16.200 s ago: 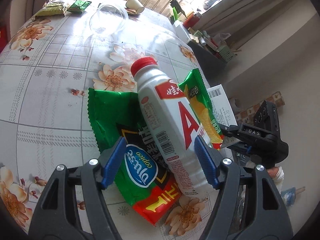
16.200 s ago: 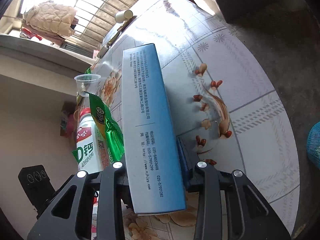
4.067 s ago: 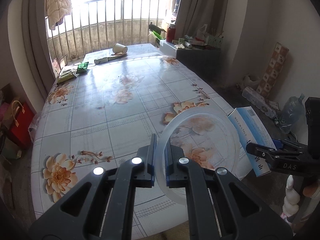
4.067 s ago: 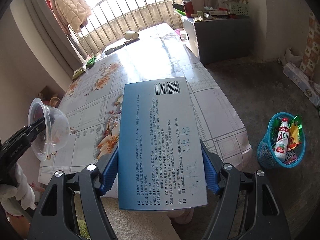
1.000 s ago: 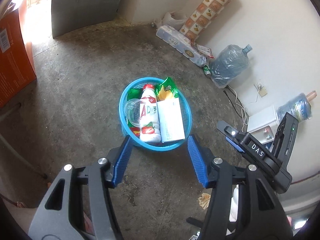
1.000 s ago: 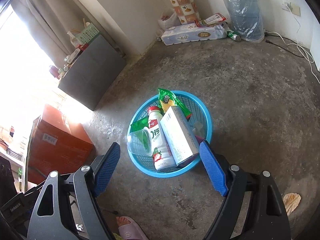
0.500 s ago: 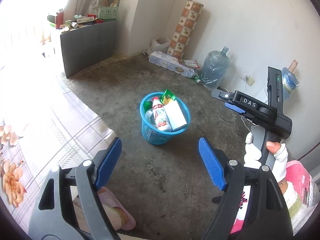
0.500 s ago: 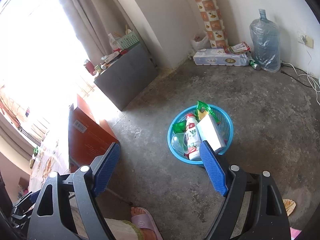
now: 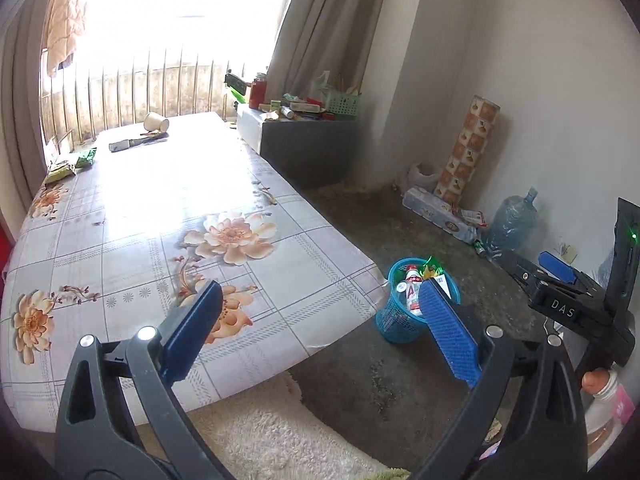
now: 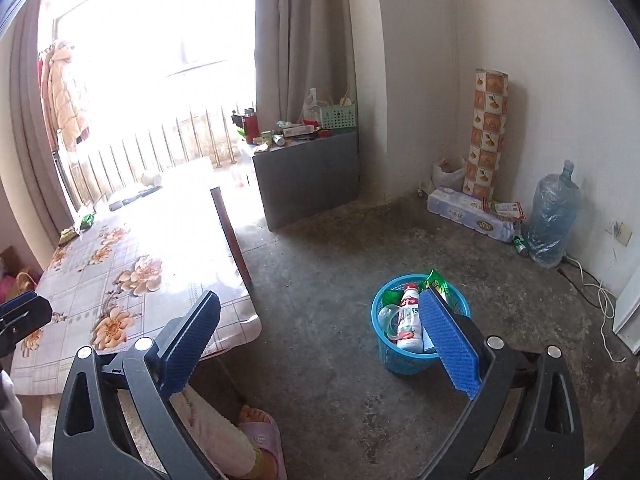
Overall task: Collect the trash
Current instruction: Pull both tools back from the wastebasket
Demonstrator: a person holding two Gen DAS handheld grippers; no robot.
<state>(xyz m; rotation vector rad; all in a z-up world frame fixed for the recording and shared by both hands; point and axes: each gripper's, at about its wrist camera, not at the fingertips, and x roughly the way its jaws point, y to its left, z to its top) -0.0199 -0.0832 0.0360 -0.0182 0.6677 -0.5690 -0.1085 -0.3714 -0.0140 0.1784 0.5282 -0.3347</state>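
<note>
- Trash sits collected in the blue basket [image 10: 404, 354] on the concrete floor, right of the bench: a white bottle with a red cap [image 10: 409, 320], a clear plastic cup [image 10: 387, 318], a green snack wrapper [image 10: 439, 285] and a box mostly hidden behind the claw's right pad.
- Left wrist view, from the left: the floral bench [image 9: 120, 216] fills most of the picture. At its far end lie green packets [image 9: 74, 162], a dark flat object [image 9: 136, 142] and a tipped paper cup [image 9: 156, 121]. In the right wrist view these are small and washed out by window glare.
- The left claw [image 9: 316, 330] has its jaws opening, already wide, with nothing between them. Past its right pad stands the same basket [image 9: 398, 322], just beyond the bench corner.
- Only the left wrist view shows the right claw from outside [image 9: 556, 276], at the right edge, with a gloved hand [image 9: 600, 382] on its handle.
- Right wrist view: the right claw [image 10: 318, 330] has its jaws opening, wide and empty. The left claw's blue tip [image 10: 24, 312] pokes in at the left edge.
- Only this view shows the person's foot in a pink slipper [image 10: 262, 432] on the floor, a bench leg [image 10: 232, 236], and the whole water jug [image 10: 554, 218] by the wall.
</note>
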